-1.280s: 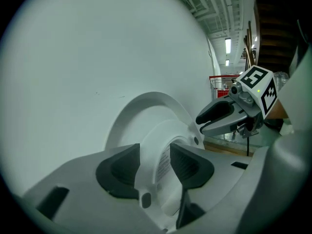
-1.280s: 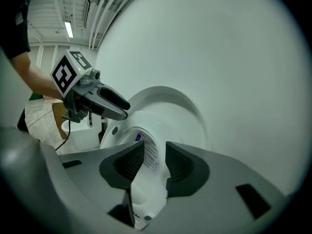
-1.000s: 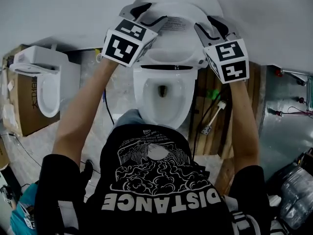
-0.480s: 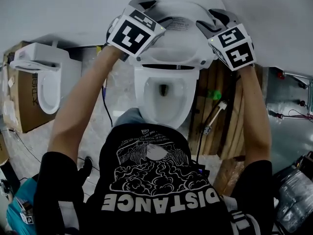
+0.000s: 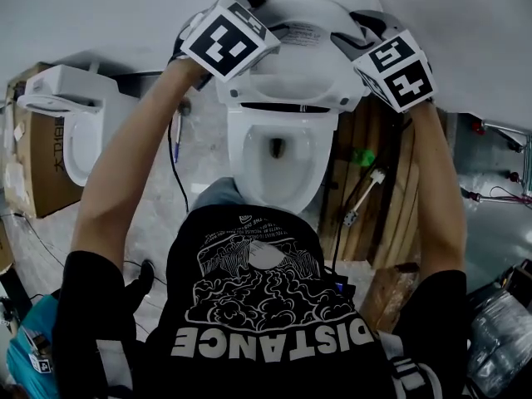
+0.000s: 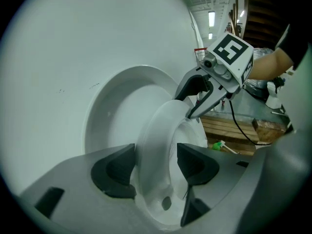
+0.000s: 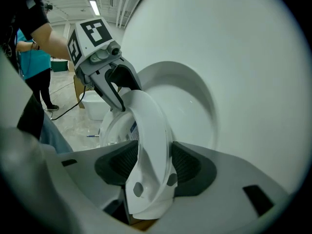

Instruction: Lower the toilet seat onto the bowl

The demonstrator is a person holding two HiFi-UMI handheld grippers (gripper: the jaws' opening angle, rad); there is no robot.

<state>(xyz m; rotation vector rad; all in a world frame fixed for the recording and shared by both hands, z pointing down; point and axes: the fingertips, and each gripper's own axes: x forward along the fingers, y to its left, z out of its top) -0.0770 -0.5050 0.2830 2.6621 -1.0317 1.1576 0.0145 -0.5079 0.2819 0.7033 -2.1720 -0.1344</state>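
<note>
A person in a black printed T-shirt [image 5: 266, 306] stood over a white toilet set against a pale wall [image 5: 83, 15], seen from above, with both bare arms stretched forward and a gripper in each hand. The toilet seat [image 6: 156, 130] was part-way up, tilted forward off the raised lid [image 7: 192, 94] behind it and well clear of the open bowl [image 5: 278, 177] below. The left gripper [image 6: 156, 167] straddled the seat's rim on the person's left side. Its jaws had just been opening and stood wide apart, with the rim between the dark pads and a little space showing on the inner side. The right gripper [image 7: 148, 167] straddled the rim on the opposite side. Its jaws had also just been opening and stood wide apart, the rim between the ribbed pads, which sat close on either side without visibly squeezing it. Each gripper's marker cube faced up toward the head camera, and each gripper view showed the other gripper across the seat. A second white toilet [image 5: 71, 131] stood on the floor to the left beside a cardboard box [image 5: 37, 194]. Wooden boards [image 5: 370, 223] lay to the right of the bowl, with a small green object [image 5: 362, 158] on them.
</note>
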